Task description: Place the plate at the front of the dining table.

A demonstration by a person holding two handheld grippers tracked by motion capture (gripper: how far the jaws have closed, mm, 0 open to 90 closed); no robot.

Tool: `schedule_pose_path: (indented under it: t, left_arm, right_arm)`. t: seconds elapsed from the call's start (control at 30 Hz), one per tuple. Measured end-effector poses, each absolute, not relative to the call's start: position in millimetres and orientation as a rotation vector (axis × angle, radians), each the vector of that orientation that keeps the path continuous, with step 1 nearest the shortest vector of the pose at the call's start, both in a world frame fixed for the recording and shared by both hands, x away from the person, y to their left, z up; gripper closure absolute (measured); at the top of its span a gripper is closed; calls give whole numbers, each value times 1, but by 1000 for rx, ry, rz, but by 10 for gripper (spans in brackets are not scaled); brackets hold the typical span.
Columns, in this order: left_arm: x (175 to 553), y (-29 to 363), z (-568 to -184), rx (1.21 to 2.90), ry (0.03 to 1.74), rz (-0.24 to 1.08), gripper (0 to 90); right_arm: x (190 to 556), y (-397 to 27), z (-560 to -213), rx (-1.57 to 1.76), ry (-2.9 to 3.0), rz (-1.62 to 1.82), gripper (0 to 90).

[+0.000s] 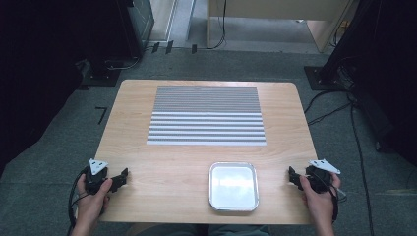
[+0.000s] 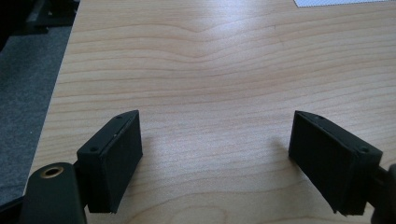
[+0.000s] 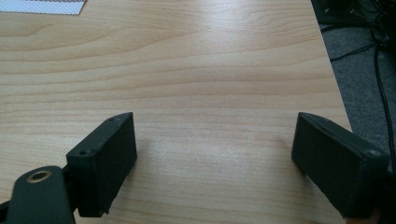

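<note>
A grey-and-white striped mat lies flat across the far middle of the wooden table. A shiny square metal tray rests near the front edge, right of centre, with nothing in it. My left gripper sits at the front left corner, held by a hand, jaws open wide over bare wood. At the front right edge my right gripper is likewise open, with only table between its pads. A corner of the mat shows at the top of the left gripper view, and another corner of the mat in the right gripper view.
Grey carpet surrounds the table. Black cables run across the floor at the right, and dark equipment stands sit at the back left. A light wooden desk stands behind the table.
</note>
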State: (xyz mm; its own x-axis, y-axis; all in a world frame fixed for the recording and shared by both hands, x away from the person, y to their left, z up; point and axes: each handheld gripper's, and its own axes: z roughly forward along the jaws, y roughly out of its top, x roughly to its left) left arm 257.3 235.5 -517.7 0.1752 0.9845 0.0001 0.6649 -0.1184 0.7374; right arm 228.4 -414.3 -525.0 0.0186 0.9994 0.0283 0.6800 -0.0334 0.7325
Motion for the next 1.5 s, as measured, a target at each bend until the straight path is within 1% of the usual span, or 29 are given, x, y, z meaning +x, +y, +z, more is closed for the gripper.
schedule_pose_path:
  t: [0.17,0.23,0.37,0.47,0.83,0.97,1.27,1.5]
  left_arm:
    - [257,235,-518,1853,1556,685,171]
    - [257,235,-518,1851,1561,689,170]
    - [258,234,-516,1857,1588,685,162]
    - [258,231,-515,1873,1577,671,163]
    - [252,211,-506,1835,1536,650,163]
    - [250,204,-503,1807,1513,585,163]
    - [245,181,-499,1826,1451,574,163]
    - [244,171,-500,1831,1432,556,163]
  right_arm:
    - [228,-414,-525,1771,1709,775,139]
    - [225,-413,-524,1771,1681,760,170]
    - [220,-410,-523,1751,1682,773,158]
    - [218,-409,-521,1748,1676,787,159]
    - [213,-398,-511,1726,1652,861,164]
    - [212,-394,-508,1726,1649,890,167]
    - [208,-383,-502,1708,1664,958,169]
    - [207,-374,-500,1691,1691,975,169]
